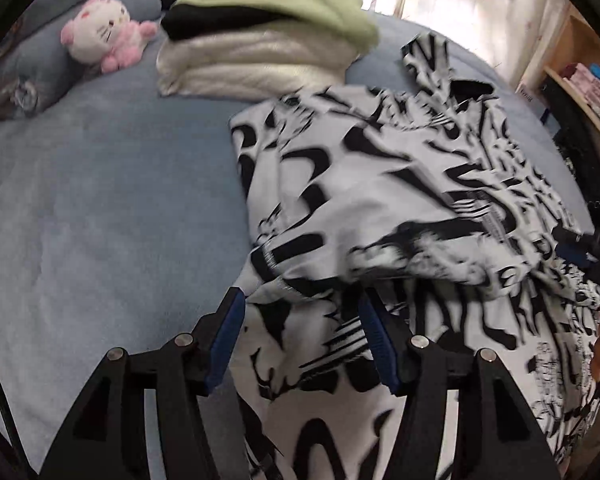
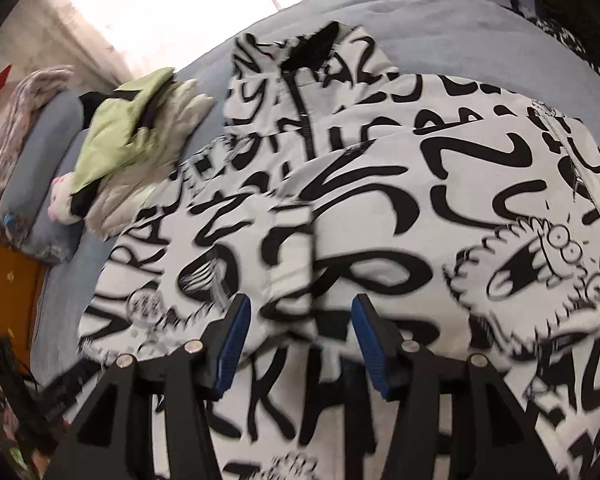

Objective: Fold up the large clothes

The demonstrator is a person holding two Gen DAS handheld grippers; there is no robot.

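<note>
Lying spread on the blue fleece bed cover (image 1: 100,200), the white jacket with black graffiti lettering (image 1: 380,184) looks part-folded, one panel laid over the body, prob. to narrow it. Left gripper (image 1: 300,308) and right gripper (image 2: 298,316) both hang over it w/ jaws apart, nothing pinched (frames blurry, so contact is unclear). No containers; a stack of folded clothes, green on top (image 1: 260,40), sits beyond.

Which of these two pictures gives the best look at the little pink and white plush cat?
The left wrist view. There the plush cat lies in full sight on the blue pillow, face and pink limbs clear. In the right wrist view, the plush cat is small and mostly hidden behind the stack of folded clothes.
</note>
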